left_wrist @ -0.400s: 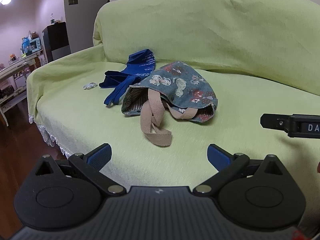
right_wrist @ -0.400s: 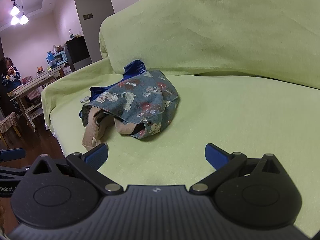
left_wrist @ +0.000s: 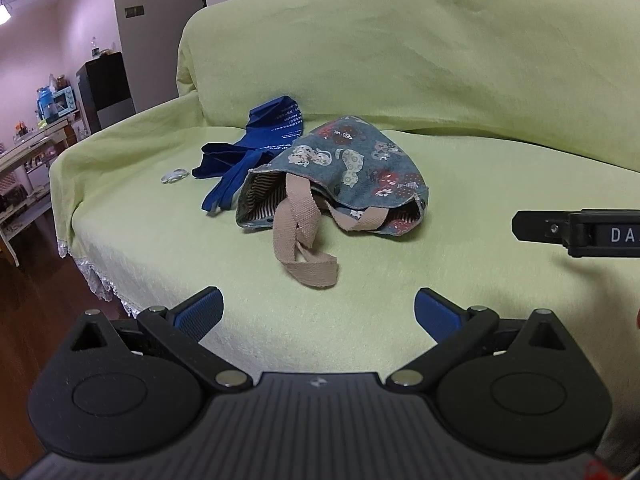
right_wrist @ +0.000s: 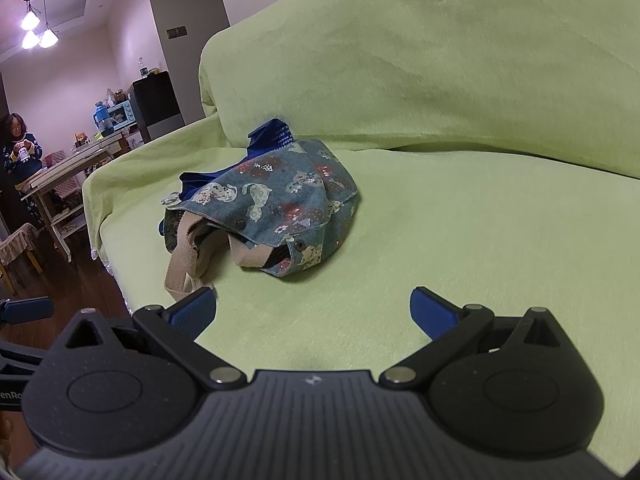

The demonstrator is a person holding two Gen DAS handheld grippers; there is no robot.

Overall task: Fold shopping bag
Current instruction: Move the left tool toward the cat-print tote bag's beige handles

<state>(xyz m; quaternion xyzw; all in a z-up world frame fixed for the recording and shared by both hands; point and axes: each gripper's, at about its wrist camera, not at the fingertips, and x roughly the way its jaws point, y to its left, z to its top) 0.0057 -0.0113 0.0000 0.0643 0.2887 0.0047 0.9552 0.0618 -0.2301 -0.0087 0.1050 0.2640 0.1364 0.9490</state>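
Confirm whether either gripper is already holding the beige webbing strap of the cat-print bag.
No: the beige webbing strap lies loose on the green sofa cover, ahead of both open grippers.

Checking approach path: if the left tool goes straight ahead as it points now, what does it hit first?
Probably the beige strap of the patterned bag, lying nearest ahead of the open left tool; depth is unclear, so it could meet the sofa cover first.

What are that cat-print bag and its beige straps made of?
The patterned bag looks like soft matte printed cotton: it slumps and creases, with a striped lining showing. Its beige straps look like woven webbing, with a coarse visible weave. I can't confirm the fibres.
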